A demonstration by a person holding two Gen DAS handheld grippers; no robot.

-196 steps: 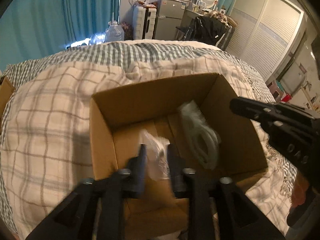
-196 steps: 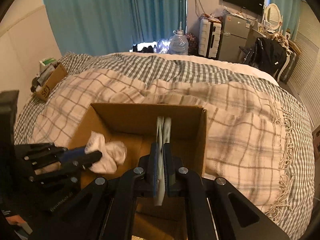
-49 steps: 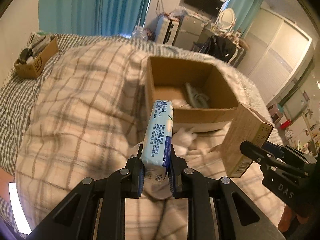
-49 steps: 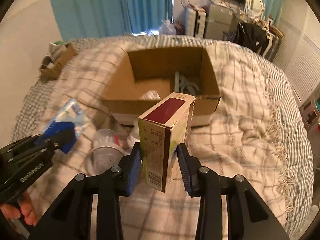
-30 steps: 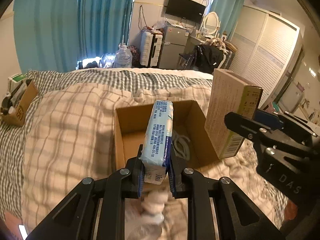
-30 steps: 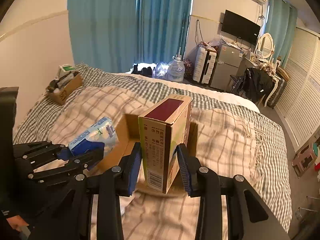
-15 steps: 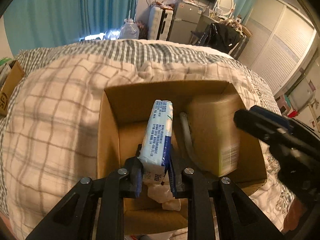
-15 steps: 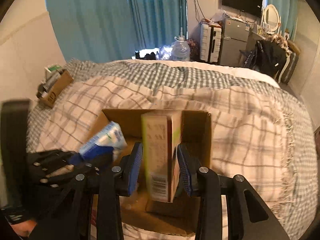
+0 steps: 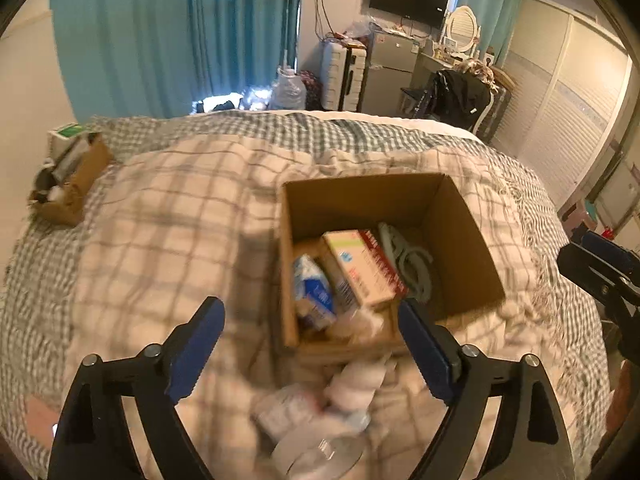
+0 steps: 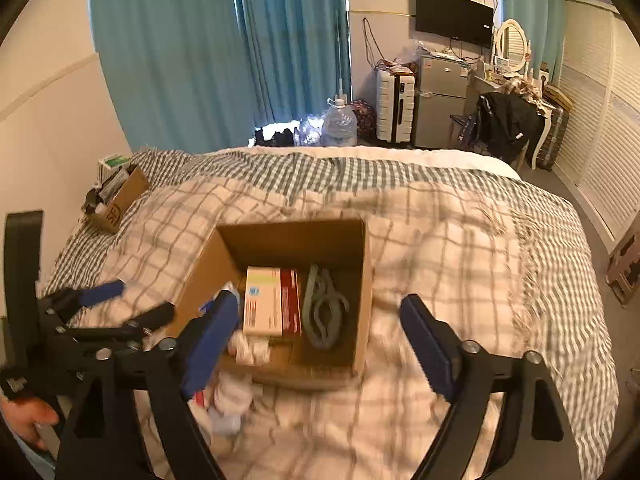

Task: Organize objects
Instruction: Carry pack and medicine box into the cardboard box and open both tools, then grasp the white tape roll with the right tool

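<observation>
An open cardboard box (image 9: 460, 240) sits on the checked blanket. Inside lie a carton with a red side (image 9: 360, 268), a blue-and-white tissue pack (image 9: 314, 292), a pale coiled cable (image 9: 412, 264) and a white sock (image 9: 360, 324). My left gripper (image 9: 310, 316) hovers before the box, its jaws opening wide with nothing gripped between them. My right gripper (image 10: 320, 308) is also opening, empty, above the box's near edge (image 10: 304, 376); the carton (image 10: 272, 300) and cable (image 10: 324, 308) show beyond it. Left gripper (image 10: 136, 302) appears at the left there.
White socks (image 9: 360, 380) and a clear plastic cup (image 9: 316, 452) lie on the blanket in front of the box. A small cardboard box (image 9: 68, 188) of odds and ends stands at the bed's far left. A hand (image 10: 24, 416) holds the left gripper.
Both grippers let go: the tissue pack and the carton now lie in the box. Both pairs of jaws have spread wide and drawn back from the box.
</observation>
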